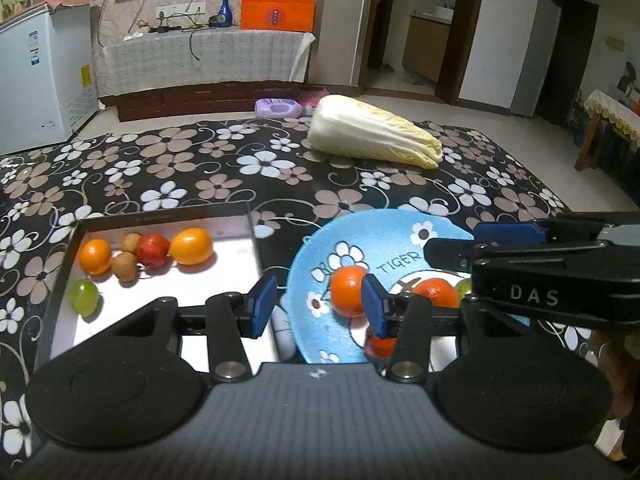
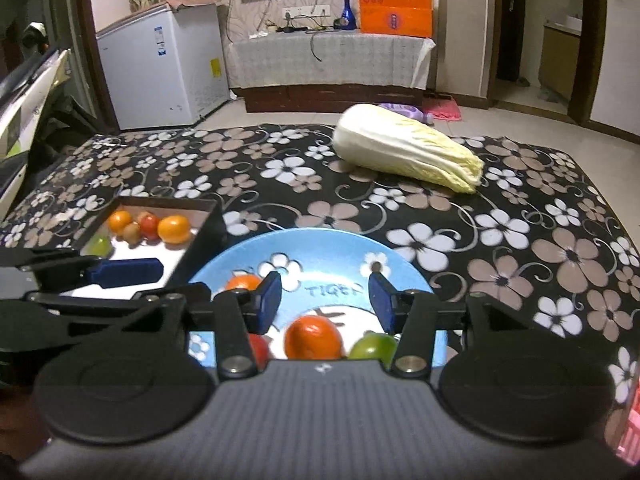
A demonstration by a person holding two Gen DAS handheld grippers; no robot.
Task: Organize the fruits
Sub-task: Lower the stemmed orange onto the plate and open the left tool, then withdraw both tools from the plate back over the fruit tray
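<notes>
Both my tongs are spread with nothing in them, the left tongs (image 1: 318,304) over the gap between tray and plate, the right tongs (image 2: 324,300) over the blue plate (image 2: 404,264). I'd guess I'm mid-transfer, so next is closing on the nearest orange (image 2: 314,338), beside a green grape (image 2: 372,346). Further out, the tray (image 1: 160,218) already holds oranges, longans, a red fruit and a grape; the cabbage (image 1: 372,132) sits far back on the worktop (image 1: 200,176).

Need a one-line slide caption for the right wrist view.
Open right gripper poised over the blue plate of fruit; box with sorted fruit at left, napa cabbage behind.
</notes>
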